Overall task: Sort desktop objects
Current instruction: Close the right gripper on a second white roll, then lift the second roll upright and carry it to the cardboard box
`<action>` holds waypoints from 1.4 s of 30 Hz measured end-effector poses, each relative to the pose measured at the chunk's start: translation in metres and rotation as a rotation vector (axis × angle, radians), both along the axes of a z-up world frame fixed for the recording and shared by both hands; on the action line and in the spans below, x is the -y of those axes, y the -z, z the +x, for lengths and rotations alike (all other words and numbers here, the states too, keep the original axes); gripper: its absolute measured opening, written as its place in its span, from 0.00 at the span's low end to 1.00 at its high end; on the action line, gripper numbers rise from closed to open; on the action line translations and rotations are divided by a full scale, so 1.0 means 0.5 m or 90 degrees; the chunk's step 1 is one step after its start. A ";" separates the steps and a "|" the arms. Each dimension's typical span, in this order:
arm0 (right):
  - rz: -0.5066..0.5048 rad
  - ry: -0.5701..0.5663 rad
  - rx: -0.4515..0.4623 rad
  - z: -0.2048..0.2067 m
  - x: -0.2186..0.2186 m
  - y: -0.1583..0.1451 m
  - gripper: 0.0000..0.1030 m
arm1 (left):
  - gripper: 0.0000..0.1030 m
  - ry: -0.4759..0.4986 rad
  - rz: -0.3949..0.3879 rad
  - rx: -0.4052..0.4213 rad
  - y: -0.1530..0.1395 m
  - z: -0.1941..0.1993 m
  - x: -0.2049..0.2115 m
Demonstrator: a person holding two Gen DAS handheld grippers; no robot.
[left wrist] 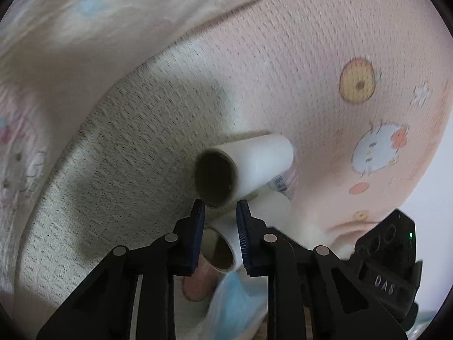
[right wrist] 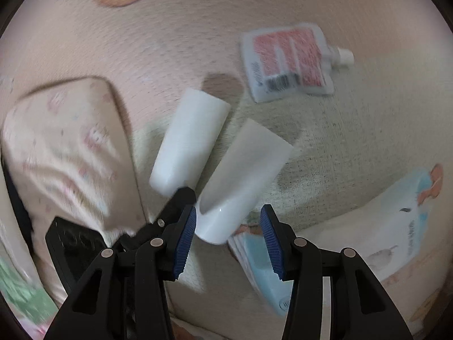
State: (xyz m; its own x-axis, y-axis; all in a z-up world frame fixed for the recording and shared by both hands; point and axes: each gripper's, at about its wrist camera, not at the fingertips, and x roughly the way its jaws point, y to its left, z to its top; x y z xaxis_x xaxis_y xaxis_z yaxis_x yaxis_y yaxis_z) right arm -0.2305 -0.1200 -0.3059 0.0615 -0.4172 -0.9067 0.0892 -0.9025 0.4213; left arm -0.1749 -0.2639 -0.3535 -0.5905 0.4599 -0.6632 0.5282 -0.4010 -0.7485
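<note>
Two white rolls with brown cardboard cores lie on a pink and cream printed sheet [left wrist: 311, 56]. The upper roll [left wrist: 249, 164] [right wrist: 192, 136] shows its open end to my left gripper [left wrist: 220, 212], whose narrow-set jaws stand just under that rim, with a gap still showing. In the right wrist view the left gripper's fingertip [right wrist: 184, 195] touches that roll's near end. The second roll [right wrist: 243, 175] [left wrist: 226, 243] lies with its near end between the fingers of my right gripper [right wrist: 228, 238], close to the left pad. Those jaws are open and not pressing on it.
A red and white spout pouch [right wrist: 288, 62] lies beyond the rolls. A pale blue and white packet [right wrist: 368, 226] [left wrist: 237, 297] rests at the lower right, partly under the right gripper. A folded printed cloth [right wrist: 70, 141] bulges on the left. Something green [right wrist: 17, 289] shows at the lower left edge.
</note>
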 end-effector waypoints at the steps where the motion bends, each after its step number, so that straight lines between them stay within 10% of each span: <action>1: -0.002 0.007 0.001 -0.002 -0.003 0.004 0.43 | 0.25 0.006 0.002 0.001 0.000 -0.002 -0.002; 15: 0.005 -0.008 -0.031 -0.025 0.013 0.016 0.41 | 0.26 0.031 0.008 0.014 0.009 0.007 -0.006; 32: -0.054 -0.063 -0.132 0.004 -0.086 -0.119 0.40 | 0.30 0.112 0.083 -0.132 -0.053 0.022 -0.037; 34: -0.054 -0.056 -0.140 0.016 -0.083 -0.108 0.40 | 0.33 0.141 0.097 -0.125 -0.050 0.020 -0.049; 36: -0.051 -0.054 -0.142 0.034 -0.111 -0.111 0.40 | 0.56 0.154 0.106 -0.128 -0.048 0.023 -0.057; 42: -0.040 -0.032 -0.137 0.065 -0.188 -0.113 0.40 | 0.59 0.173 0.123 -0.134 -0.053 0.047 -0.082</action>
